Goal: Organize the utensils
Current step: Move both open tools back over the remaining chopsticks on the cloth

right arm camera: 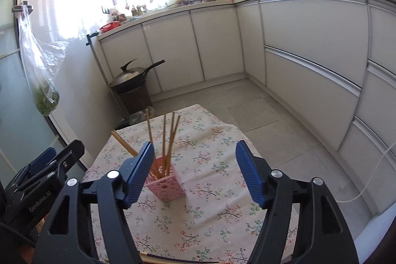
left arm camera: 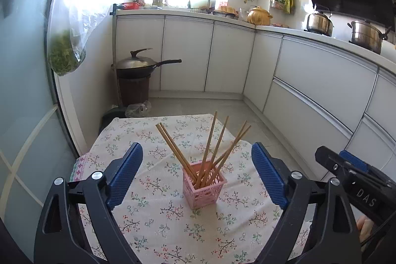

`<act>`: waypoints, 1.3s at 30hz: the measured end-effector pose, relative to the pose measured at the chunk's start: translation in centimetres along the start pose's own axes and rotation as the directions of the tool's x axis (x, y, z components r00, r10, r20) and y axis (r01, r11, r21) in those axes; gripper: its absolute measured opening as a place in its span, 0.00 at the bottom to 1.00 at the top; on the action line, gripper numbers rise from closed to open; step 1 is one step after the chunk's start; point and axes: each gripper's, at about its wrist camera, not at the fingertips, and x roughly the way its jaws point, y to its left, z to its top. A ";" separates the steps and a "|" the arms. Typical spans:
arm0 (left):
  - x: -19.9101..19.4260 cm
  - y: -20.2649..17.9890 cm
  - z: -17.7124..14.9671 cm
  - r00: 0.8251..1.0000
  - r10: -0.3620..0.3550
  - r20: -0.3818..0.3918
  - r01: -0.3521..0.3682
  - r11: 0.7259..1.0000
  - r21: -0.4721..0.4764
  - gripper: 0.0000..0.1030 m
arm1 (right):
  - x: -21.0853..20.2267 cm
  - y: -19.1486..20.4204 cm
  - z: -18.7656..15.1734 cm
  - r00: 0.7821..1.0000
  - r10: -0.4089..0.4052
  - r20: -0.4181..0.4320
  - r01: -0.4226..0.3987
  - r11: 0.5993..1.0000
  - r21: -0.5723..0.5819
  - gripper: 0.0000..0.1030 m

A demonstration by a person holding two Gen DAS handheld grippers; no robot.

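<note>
Chopsticks (left arm camera: 210,152) binned, both hand-held grippers spread empty.
Your left hand-held gripper (left arm camera: 198,175) faces the holder (left arm camera: 204,189) squarely; your right (right arm camera: 194,172) sits offset.

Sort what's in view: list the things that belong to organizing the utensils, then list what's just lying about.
Belongs to the job:
- chopsticks, standing in the holder
- pink basket holder on the floral tablecloth
- left gripper and right gripper, jaws open, nothing held

Just lying about:
- lidded wok on a brown bin
- hanging bag of greens
- yellow clay pot
- steel pots
</note>
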 end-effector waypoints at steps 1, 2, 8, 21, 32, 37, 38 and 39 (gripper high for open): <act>-0.1 -0.1 -0.2 1.000 0.000 -0.002 0.000 1.000 0.005 0.86 | -0.2 -0.3 -0.2 1.000 -0.012 -0.001 0.012 1.000 0.006 0.71; -0.3 -0.3 -0.4 1.000 0.000 -0.002 0.000 1.000 0.009 0.87 | -0.3 -0.4 -0.4 1.000 -0.019 -0.001 0.019 1.000 0.009 0.74; -1.1 -0.8 -1.2 1.000 0.001 0.002 -0.001 0.999 0.032 0.93 | -1.6 -1.6 -1.7 0.998 -0.057 0.005 0.057 0.998 0.030 0.89; 0.6 -2.6 -3.4 0.992 0.000 -0.128 0.019 0.988 0.151 0.93 | -4.6 -4.1 -4.9 0.995 -0.091 -0.029 0.092 0.995 0.046 0.93; 9.3 -7.5 -12.2 0.742 -0.070 -0.666 0.367 0.874 0.317 0.93 | -6.2 -6.1 -16.7 0.945 -0.037 -0.324 0.028 0.999 -0.034 0.93; 13.4 -8.7 -17.2 0.563 0.009 -0.826 0.438 0.845 0.308 0.93 | -4.7 -7.0 -18.3 0.899 0.048 -0.435 -0.023 0.998 0.062 0.93; 13.9 -9.0 -18.1 0.537 0.016 -0.843 0.455 0.836 0.305 0.93 | -4.6 -7.2 -18.4 0.898 0.040 -0.438 -0.013 0.998 0.063 0.93; 14.1 -9.4 -18.7 0.526 0.026 -0.850 0.467 0.826 0.315 0.93 | -4.4 -7.5 -18.5 0.895 0.036 -0.445 -0.005 0.997 0.071 0.93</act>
